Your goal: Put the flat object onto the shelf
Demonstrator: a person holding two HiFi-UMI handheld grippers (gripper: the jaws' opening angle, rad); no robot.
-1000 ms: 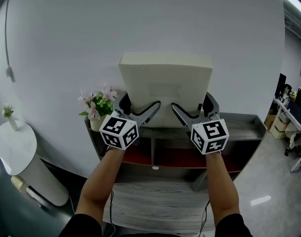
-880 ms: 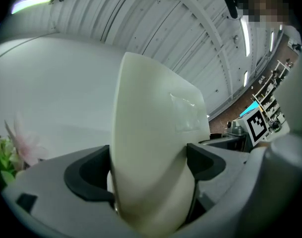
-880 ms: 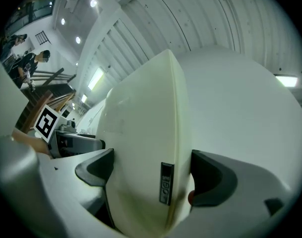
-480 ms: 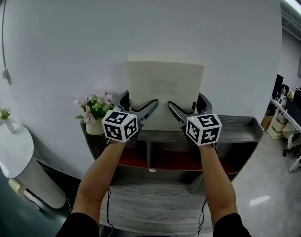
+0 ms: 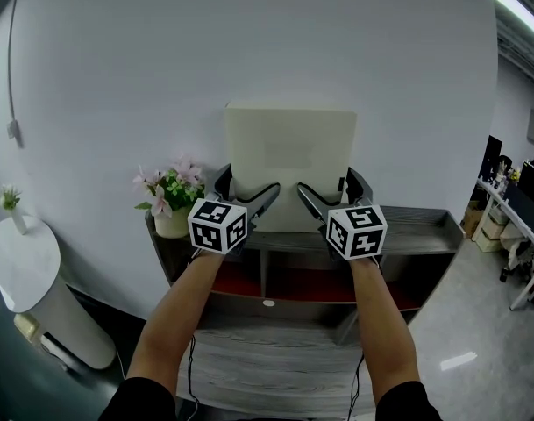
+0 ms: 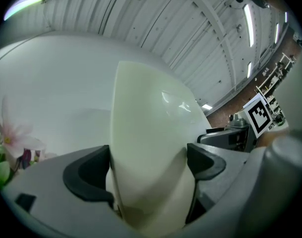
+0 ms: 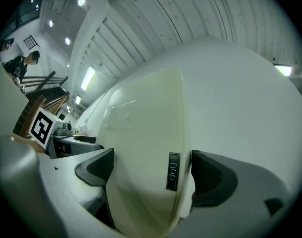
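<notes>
A flat cream-white square cushion (image 5: 290, 165) stands upright over the top of a grey shelf unit (image 5: 420, 235), close to the white wall. My left gripper (image 5: 246, 189) is shut on the cushion's lower left corner (image 6: 141, 152). My right gripper (image 5: 330, 189) is shut on its lower right corner (image 7: 141, 162), beside a small dark label (image 7: 172, 170). Both pairs of jaws press into the soft edge. Whether the cushion's bottom touches the shelf top is hidden behind the grippers.
A pot of pink flowers (image 5: 168, 196) stands on the shelf's left end, near my left gripper. The shelf has red-lined compartments (image 5: 310, 283) below. A round white table (image 5: 21, 257) with a small plant sits at far left. Desks and chairs (image 5: 521, 235) stand at right.
The cushion and both grippers have shifted slightly up and toward the wall, and the cushion now stands more squarely upright over the shelf top. Both grips are unchanged.
</notes>
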